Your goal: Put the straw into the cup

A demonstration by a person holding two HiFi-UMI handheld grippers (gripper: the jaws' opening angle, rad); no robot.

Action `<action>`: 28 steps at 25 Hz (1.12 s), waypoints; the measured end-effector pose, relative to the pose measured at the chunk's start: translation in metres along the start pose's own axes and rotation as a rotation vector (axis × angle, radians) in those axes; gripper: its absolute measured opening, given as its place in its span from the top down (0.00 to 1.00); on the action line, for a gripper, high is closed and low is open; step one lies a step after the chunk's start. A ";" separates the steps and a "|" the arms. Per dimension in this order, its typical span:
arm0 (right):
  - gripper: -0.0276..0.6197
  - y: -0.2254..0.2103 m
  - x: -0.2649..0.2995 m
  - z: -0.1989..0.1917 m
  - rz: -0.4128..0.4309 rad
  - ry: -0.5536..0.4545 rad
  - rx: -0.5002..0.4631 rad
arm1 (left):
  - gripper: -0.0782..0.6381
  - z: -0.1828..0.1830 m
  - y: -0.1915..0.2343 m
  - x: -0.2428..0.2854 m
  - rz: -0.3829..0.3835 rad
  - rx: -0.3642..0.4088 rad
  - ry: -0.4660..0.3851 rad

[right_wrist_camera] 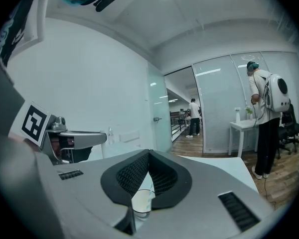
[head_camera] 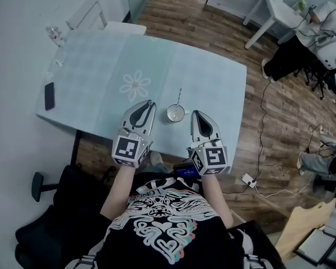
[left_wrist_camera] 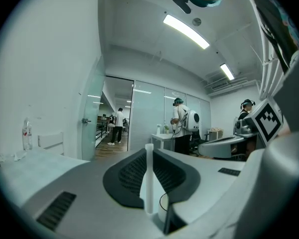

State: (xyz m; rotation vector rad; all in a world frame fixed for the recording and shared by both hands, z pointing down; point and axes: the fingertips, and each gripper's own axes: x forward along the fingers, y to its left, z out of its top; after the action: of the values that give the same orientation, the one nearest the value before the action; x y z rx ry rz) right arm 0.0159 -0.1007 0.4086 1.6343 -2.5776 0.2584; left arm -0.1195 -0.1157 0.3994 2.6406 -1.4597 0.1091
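Note:
A white cup (head_camera: 175, 113) stands on the pale blue tablecloth (head_camera: 101, 66) near the table's front edge. A thin straw (head_camera: 179, 96) rises out of it and leans toward the far side. My left gripper (head_camera: 149, 103) rests just left of the cup, its jaws meeting at the tips with nothing held. My right gripper (head_camera: 194, 114) lies just right of the cup, also shut and empty. In the left gripper view the straw (left_wrist_camera: 149, 178) stands upright beyond the jaws, with the cup rim (left_wrist_camera: 162, 205) beside it. The right gripper view shows the cup (right_wrist_camera: 141, 201) through the jaws' gap.
A black phone (head_camera: 49, 96) lies at the table's left edge and a clear bottle (head_camera: 56, 36) stands at the far left corner. A white chair (head_camera: 87, 14) is behind the table. People stand at a white desk (head_camera: 274, 10) far right; cables and a power strip (head_camera: 248, 180) lie on the floor.

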 end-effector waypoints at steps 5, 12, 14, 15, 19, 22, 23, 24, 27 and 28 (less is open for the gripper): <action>0.97 0.005 -0.010 -0.003 0.000 0.017 -0.013 | 0.82 0.008 -0.012 0.004 -0.041 -0.035 -0.020; 0.97 0.006 -0.017 0.000 0.018 0.006 -0.082 | 0.82 0.002 -0.015 0.002 -0.044 -0.051 -0.019; 0.97 0.004 -0.017 0.002 0.020 0.002 -0.089 | 0.82 0.003 -0.013 0.002 -0.041 -0.057 -0.021; 0.97 0.003 -0.017 0.003 0.019 0.001 -0.089 | 0.82 0.004 -0.013 0.002 -0.042 -0.059 -0.021; 0.97 0.000 -0.016 0.004 0.026 0.001 -0.083 | 0.82 0.005 -0.016 0.009 -0.048 -0.059 -0.017; 0.97 -0.005 -0.013 0.004 0.041 0.004 -0.078 | 0.82 0.006 -0.022 0.016 -0.048 -0.052 -0.007; 0.97 -0.007 -0.012 0.004 0.043 0.006 -0.076 | 0.82 0.007 -0.024 0.018 -0.049 -0.048 -0.004; 0.97 -0.009 -0.011 0.004 0.045 0.007 -0.075 | 0.82 0.009 -0.025 0.020 -0.048 -0.045 -0.004; 0.97 -0.014 -0.006 0.006 0.053 0.004 -0.069 | 0.82 0.012 -0.027 0.024 -0.042 -0.041 -0.005; 0.97 -0.015 -0.004 0.006 0.056 0.003 -0.068 | 0.82 0.013 -0.027 0.025 -0.039 -0.039 -0.006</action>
State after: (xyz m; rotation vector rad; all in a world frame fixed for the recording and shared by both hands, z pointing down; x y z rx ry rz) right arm 0.0315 -0.1048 0.4031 1.5401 -2.6029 0.1746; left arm -0.0836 -0.1246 0.3880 2.6388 -1.3964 0.0685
